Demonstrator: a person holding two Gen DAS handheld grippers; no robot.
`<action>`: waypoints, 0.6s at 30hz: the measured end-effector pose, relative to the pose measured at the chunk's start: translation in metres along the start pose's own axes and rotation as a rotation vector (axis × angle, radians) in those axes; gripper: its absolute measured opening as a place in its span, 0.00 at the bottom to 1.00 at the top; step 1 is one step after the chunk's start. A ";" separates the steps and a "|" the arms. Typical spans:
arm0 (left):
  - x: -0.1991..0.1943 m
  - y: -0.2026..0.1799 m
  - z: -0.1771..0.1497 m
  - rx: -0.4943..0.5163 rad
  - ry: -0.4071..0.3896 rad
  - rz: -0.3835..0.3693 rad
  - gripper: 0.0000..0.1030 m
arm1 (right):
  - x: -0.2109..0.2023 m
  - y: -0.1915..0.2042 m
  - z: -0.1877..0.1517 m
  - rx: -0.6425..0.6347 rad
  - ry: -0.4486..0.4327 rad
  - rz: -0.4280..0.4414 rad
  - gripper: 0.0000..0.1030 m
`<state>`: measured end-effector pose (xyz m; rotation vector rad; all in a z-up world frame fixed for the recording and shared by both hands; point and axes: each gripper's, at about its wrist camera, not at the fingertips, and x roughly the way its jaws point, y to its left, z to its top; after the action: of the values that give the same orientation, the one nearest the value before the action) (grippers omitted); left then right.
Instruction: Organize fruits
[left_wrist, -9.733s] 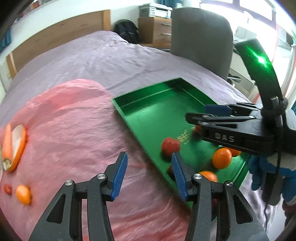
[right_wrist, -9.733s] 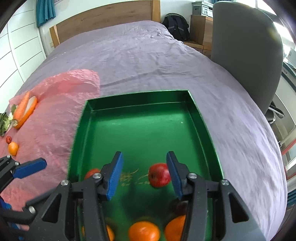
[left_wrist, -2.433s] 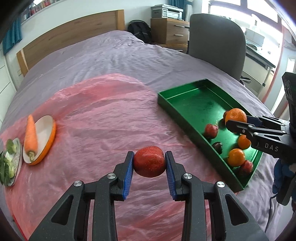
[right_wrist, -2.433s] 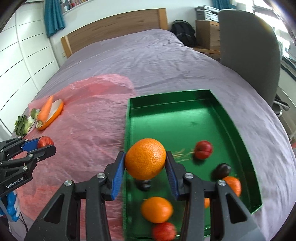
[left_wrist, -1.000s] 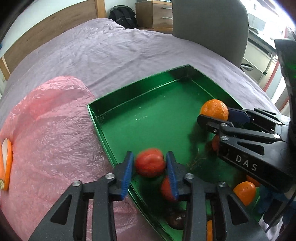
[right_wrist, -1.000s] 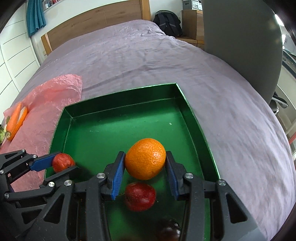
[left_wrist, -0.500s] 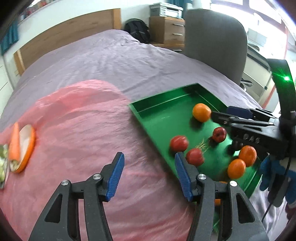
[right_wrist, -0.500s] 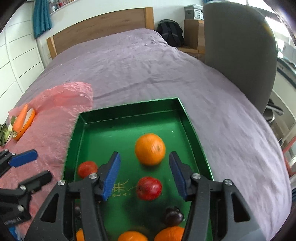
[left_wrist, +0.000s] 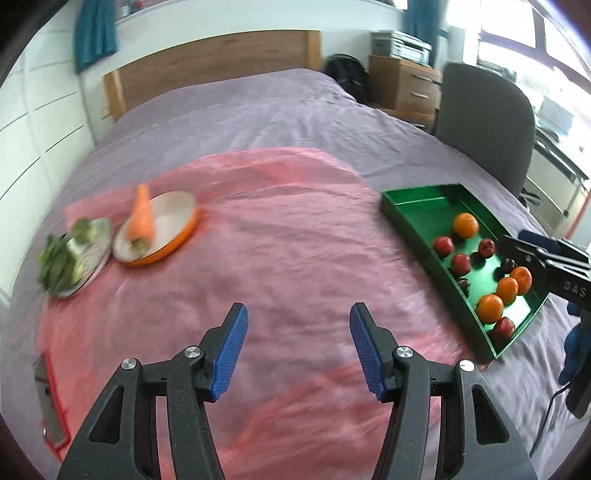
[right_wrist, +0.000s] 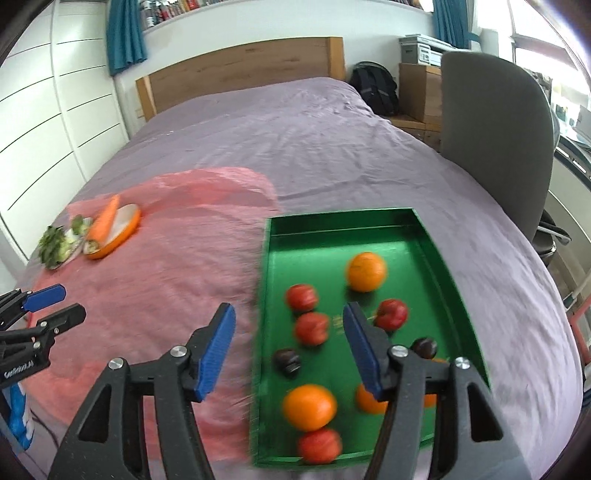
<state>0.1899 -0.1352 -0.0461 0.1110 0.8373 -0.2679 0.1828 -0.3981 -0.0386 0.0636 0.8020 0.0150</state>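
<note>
I'm looking across a bed (left_wrist: 258, 110) under a purple cover, with a pink sheet (left_wrist: 258, 258) spread over its near part. On the right of that sheet, half on the purple cover, lies the green tray (right_wrist: 439, 258), and all the fruit I can see is inside it: oranges, red fruits and a few dark ones (the near ones are blurred in the right wrist view). The biggest orange (right_wrist: 365, 271) sits alone toward the far end of the tray, apart from the rest.

Far left on the pink sheet is an orange-rimmed plate (left_wrist: 173, 236) with a carrot (left_wrist: 140, 218) lying on it, and just beside it a second plate with leafy greens (left_wrist: 62, 258).

My left gripper (left_wrist: 295, 347) hangs over bare pink sheet, fingers spread with nothing between them. My right gripper (right_wrist: 288, 347) is over the tray's near left side, its jaws opening wide and gripping nothing; fruit shows on the tray floor beyond them.
</note>
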 end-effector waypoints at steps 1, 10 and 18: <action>-0.005 0.007 -0.004 -0.007 -0.003 0.013 0.51 | -0.005 0.008 -0.003 -0.002 -0.004 0.005 1.00; -0.061 0.082 -0.050 -0.133 -0.034 0.098 0.54 | -0.039 0.075 -0.034 -0.024 -0.009 0.061 1.00; -0.114 0.130 -0.091 -0.207 -0.082 0.189 0.54 | -0.070 0.136 -0.067 -0.082 -0.002 0.117 1.00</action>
<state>0.0877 0.0303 -0.0226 -0.0149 0.7631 -0.0069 0.0875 -0.2616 -0.0263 0.0325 0.7938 0.1586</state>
